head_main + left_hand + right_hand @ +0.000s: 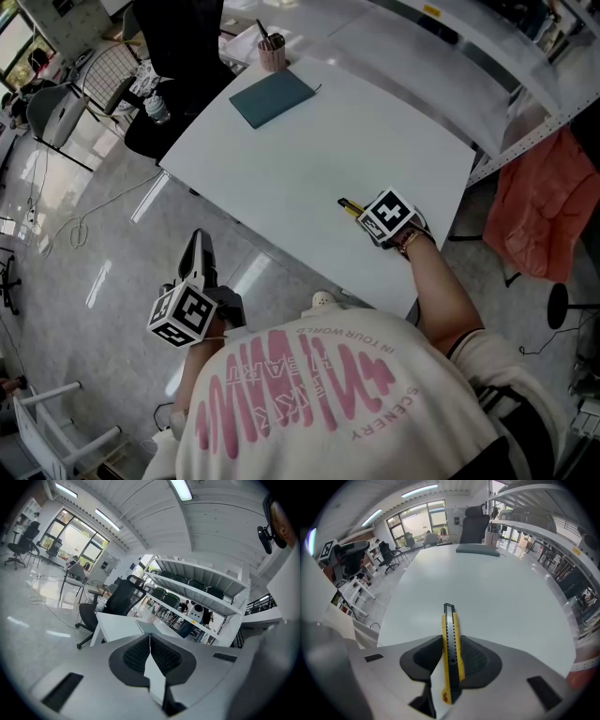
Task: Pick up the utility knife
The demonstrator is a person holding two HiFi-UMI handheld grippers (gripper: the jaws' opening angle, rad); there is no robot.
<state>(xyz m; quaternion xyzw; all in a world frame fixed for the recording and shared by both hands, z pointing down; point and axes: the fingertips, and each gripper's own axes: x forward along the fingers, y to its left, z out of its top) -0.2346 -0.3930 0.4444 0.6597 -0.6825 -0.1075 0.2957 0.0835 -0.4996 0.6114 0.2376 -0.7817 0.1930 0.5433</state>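
The knife [449,620] is yellow and black, and I have it clamped lengthwise between the jaws of my right gripper [450,643]; the pads press on both its sides, with its front end sticking out past them; it sits over the white table [309,159], close to the near right edge, though I cannot tell whether it is touching the top; farther back on the table lie a teal notebook [273,97] and a pink cup [272,54] of pens, well apart from the knife; my left gripper [150,645] hangs off the table over the floor [84,272], its jaws closed together with nothing between them.
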